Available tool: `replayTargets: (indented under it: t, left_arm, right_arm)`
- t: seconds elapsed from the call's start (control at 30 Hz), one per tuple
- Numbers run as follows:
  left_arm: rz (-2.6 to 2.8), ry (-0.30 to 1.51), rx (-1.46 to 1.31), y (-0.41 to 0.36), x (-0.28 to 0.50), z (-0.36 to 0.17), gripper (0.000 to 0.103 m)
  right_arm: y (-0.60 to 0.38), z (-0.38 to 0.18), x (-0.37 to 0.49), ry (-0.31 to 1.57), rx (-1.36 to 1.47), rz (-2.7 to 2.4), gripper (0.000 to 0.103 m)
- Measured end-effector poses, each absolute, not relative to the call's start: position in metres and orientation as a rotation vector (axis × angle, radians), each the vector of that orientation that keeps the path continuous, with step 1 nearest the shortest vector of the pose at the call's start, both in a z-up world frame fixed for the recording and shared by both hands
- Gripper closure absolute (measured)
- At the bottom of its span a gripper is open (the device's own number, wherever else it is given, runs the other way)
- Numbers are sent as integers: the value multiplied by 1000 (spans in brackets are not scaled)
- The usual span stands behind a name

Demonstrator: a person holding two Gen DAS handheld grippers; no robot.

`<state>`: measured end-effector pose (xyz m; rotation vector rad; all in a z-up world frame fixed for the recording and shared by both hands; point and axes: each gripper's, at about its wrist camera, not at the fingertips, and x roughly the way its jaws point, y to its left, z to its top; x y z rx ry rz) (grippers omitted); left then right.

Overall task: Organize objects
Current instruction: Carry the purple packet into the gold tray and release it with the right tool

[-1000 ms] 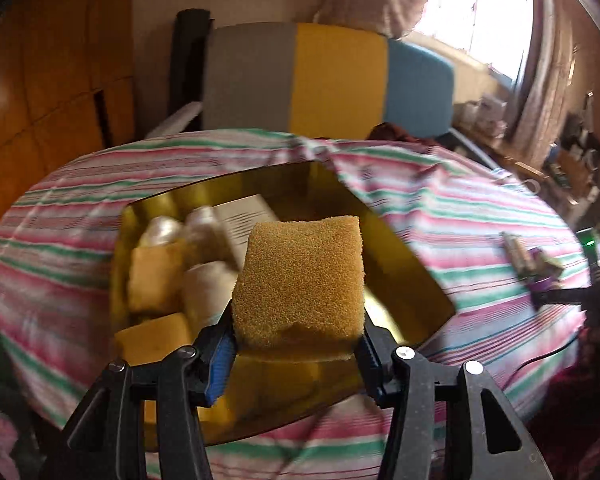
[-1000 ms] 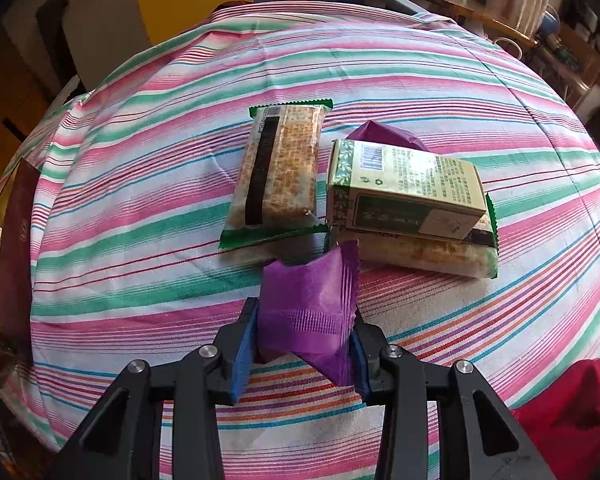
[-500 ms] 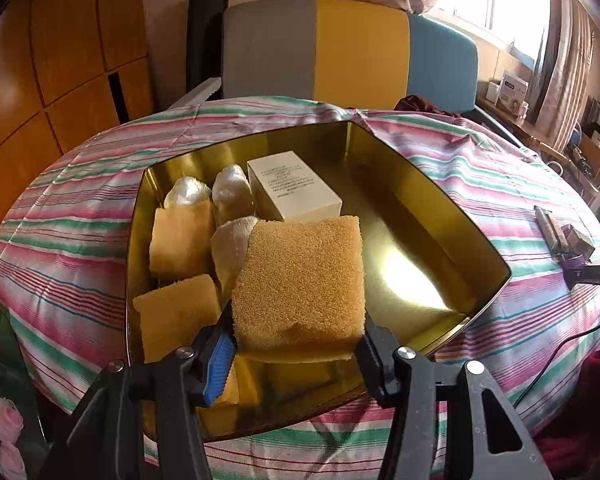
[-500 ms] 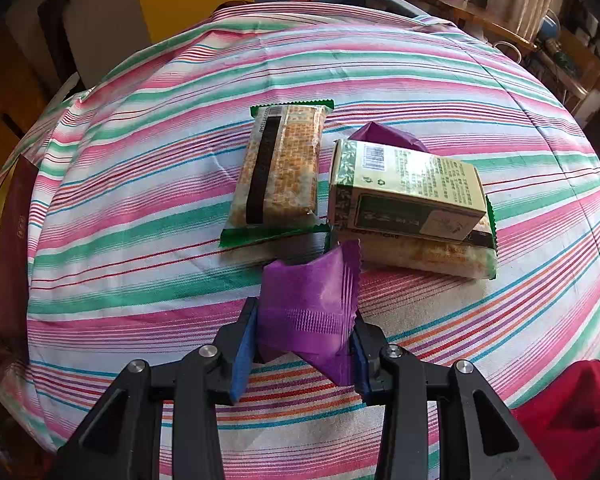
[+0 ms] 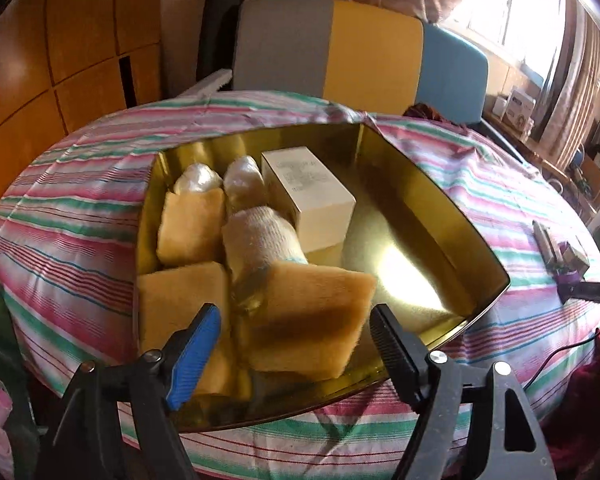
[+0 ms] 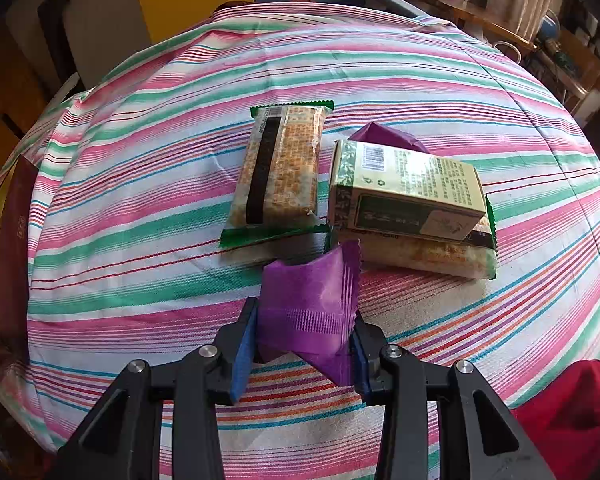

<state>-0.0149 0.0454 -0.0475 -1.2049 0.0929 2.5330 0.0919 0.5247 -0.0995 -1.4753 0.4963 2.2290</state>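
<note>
Striped cloth [image 6: 148, 200] covers the table. Left gripper [image 5: 296, 340] has just been opening; its jaws stand apart, and the soft, light sponge [image 5: 312, 320] lies free in the gold tray [image 5: 440, 216]. Right gripper [image 6: 300, 344] clenches the purple sachet [image 6: 312, 312], crinkly and slippery I think, best pinched across its middle.

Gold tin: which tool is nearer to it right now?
Left. The left tool hangs open right over the gold tin, sponge dropped inside. The right tool grips a purple packet farther along the table.
</note>
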Motion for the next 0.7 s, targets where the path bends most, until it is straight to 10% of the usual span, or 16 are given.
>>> replayTargets:
  t: [0.7]
  left_arm:
    - [2612,-45,-1175,17,-10,-30,25]
  right_arm:
    - [480,-84,85,551,-1468,2451,63]
